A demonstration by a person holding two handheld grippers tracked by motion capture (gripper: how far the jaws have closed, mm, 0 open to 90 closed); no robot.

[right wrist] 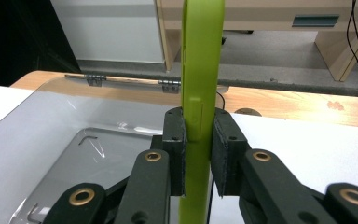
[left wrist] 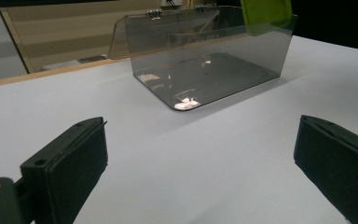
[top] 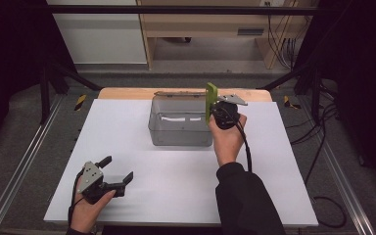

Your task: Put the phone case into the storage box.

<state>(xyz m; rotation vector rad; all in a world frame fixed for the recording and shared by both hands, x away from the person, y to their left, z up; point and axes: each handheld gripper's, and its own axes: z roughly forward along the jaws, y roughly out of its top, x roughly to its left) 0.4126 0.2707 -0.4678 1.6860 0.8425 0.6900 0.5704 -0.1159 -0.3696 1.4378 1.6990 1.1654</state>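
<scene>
Near left, the left tongs (top: 119, 172) rest apart on the desk (top: 176, 186). Farther, the right tongs (right wrist: 199, 140) clamp a green case (right wrist: 201, 70) upright over the clear box (top: 180, 128), probably its right edge; lower it straight, releasing inside.

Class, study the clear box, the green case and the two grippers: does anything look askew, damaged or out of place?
Nothing stands out. The clear box sits square on the white table, lid open. The right gripper holds the green case upright at its edge.
</scene>
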